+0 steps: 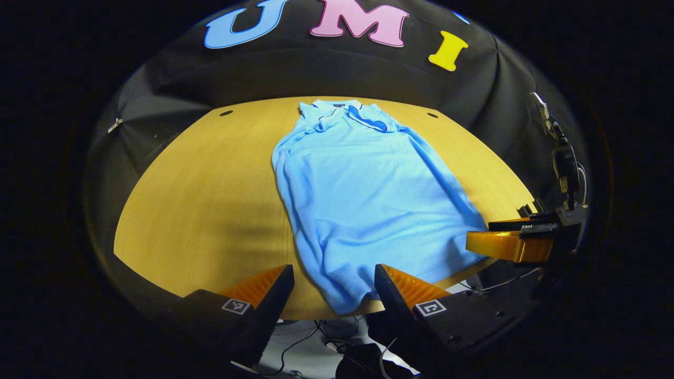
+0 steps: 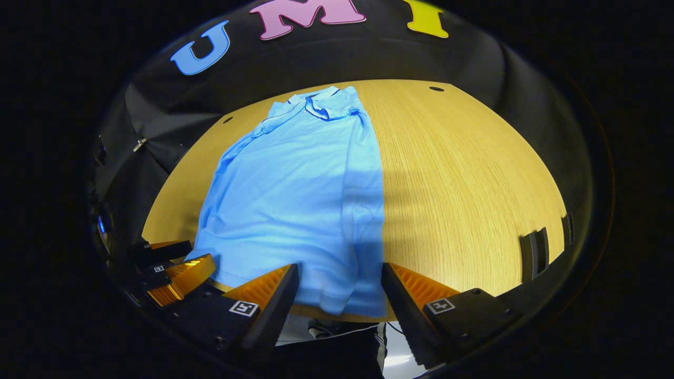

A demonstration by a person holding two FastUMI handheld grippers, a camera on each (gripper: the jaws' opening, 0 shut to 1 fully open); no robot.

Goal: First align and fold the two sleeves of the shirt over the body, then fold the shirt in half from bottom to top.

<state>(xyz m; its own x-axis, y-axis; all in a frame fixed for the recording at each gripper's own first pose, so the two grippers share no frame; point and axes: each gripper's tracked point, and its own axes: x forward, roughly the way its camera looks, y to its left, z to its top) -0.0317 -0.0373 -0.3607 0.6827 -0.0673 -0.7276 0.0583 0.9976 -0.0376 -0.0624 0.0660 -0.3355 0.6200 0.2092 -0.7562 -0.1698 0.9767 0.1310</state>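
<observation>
Wooden table (image 1: 210, 200) carries one light-blue shirt (image 1: 363, 195), lengthwise, collar far, both sleeves apparently folded in. Two grippers, left gripper (image 1: 334, 281) and right gripper (image 2: 339, 281), hover spread at its hem.

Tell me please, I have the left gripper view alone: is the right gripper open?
Observer: Yes. In the right gripper view the right gripper is open, with its fingers wide apart.
Operator: What lies between them?
Observer: The near hem corner of the shirt, lying at the edge of the table, not pinched.
Operator: Does a sleeve stick out on that side?
Observer: No. That side edge runs straight up to the collar.
</observation>
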